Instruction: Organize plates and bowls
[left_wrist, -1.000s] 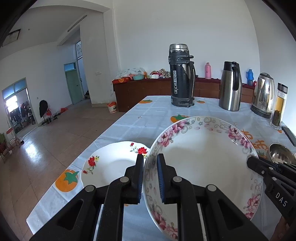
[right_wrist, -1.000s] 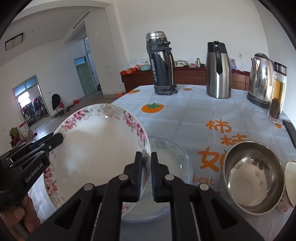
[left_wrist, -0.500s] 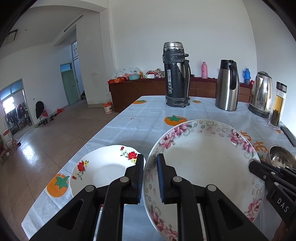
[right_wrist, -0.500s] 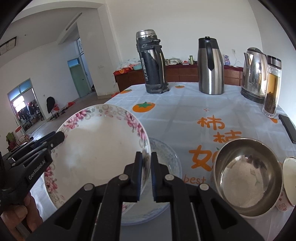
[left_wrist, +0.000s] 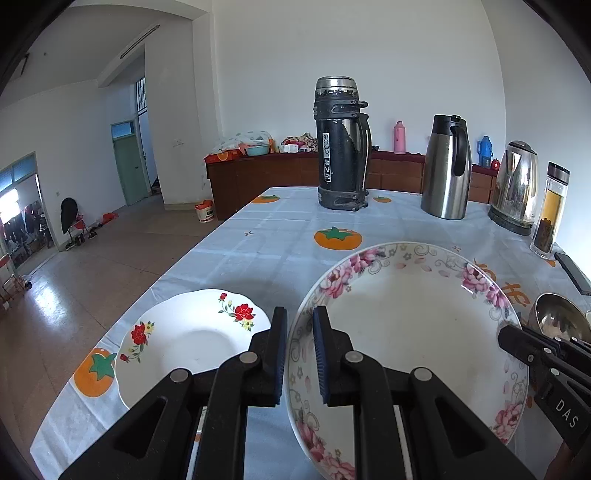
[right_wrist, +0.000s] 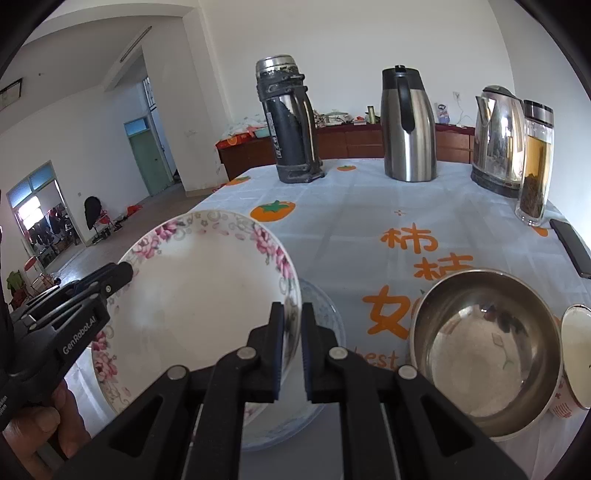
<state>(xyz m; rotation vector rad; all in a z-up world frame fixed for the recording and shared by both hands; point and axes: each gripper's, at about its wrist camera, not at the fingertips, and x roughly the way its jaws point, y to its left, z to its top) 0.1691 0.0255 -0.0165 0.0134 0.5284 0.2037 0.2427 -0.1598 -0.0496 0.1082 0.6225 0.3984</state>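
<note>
Left of the pink-flowered plate (left_wrist: 410, 332), clamped at opposite rims by both claws, lies the red-flowered plate (left_wrist: 192, 339), nearer the left claw (left_wrist: 299, 354) than the right claw (right_wrist: 292, 350).

Mostly hidden under the floral bowl (right_wrist: 207, 295): the clear glass plate (right_wrist: 328, 317); cut off by the right edge: the small cup (right_wrist: 576, 362); partly covered in the left view: the steel bowl (left_wrist: 557, 321).

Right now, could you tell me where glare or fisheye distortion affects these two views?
Left wrist view: walls and doorway bow outward, black vignette in the corners, bright glare on the tiled floor. Right wrist view: same bowing; the shiny steel bowl mirrors its surroundings, and the pink-flowered white bowl stays sharp.
</note>
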